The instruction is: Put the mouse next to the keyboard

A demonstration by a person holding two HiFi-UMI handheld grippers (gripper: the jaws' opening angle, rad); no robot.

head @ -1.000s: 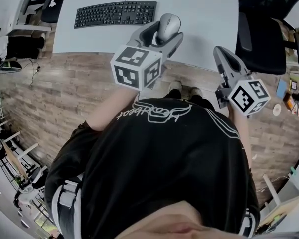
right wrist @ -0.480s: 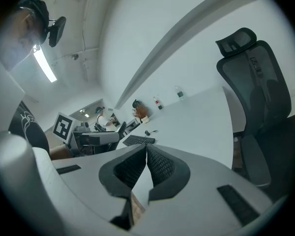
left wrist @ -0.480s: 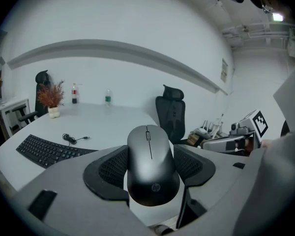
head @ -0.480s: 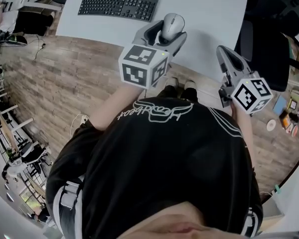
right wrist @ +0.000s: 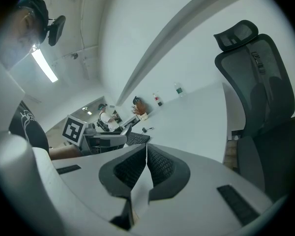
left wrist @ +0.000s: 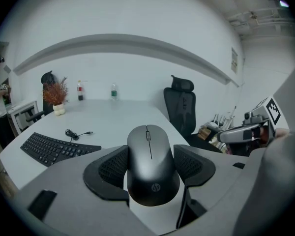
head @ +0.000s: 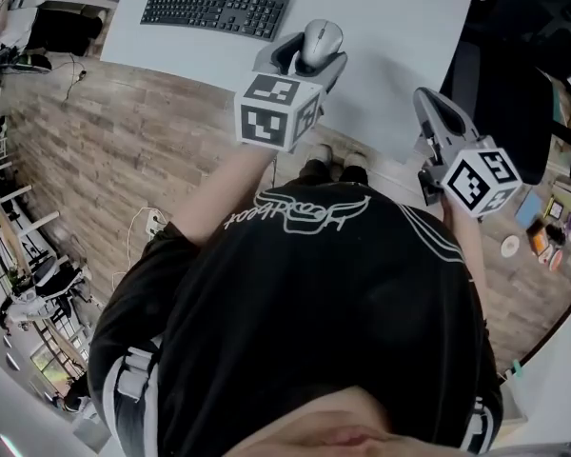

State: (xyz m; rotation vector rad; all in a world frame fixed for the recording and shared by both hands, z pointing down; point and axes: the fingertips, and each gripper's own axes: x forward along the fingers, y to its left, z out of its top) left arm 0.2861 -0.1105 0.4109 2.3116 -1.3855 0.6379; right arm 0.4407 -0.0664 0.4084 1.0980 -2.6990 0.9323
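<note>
A grey mouse (head: 322, 40) (left wrist: 151, 163) sits clamped between the two black pads of my left gripper (head: 309, 57) (left wrist: 152, 168), held above the white table (head: 400, 27) near its front edge. The black keyboard (head: 215, 9) (left wrist: 54, 149) lies flat on the table, to the left of the mouse and farther back, with its cable curled behind it. My right gripper (head: 436, 112) (right wrist: 143, 171) hangs off the table's right front corner; its pads meet and hold nothing.
A black office chair (head: 514, 74) (right wrist: 258, 87) stands right of the table. A potted plant (left wrist: 56, 95) and two bottles (left wrist: 80, 91) stand at the table's far edge. Small items lie on the wooden floor (head: 124, 150) at far right.
My left gripper has carried the mouse forward over the table, toward the keyboard's side. The right gripper has shifted only slightly. The head view has swung, so the keyboard sits higher in frame.
</note>
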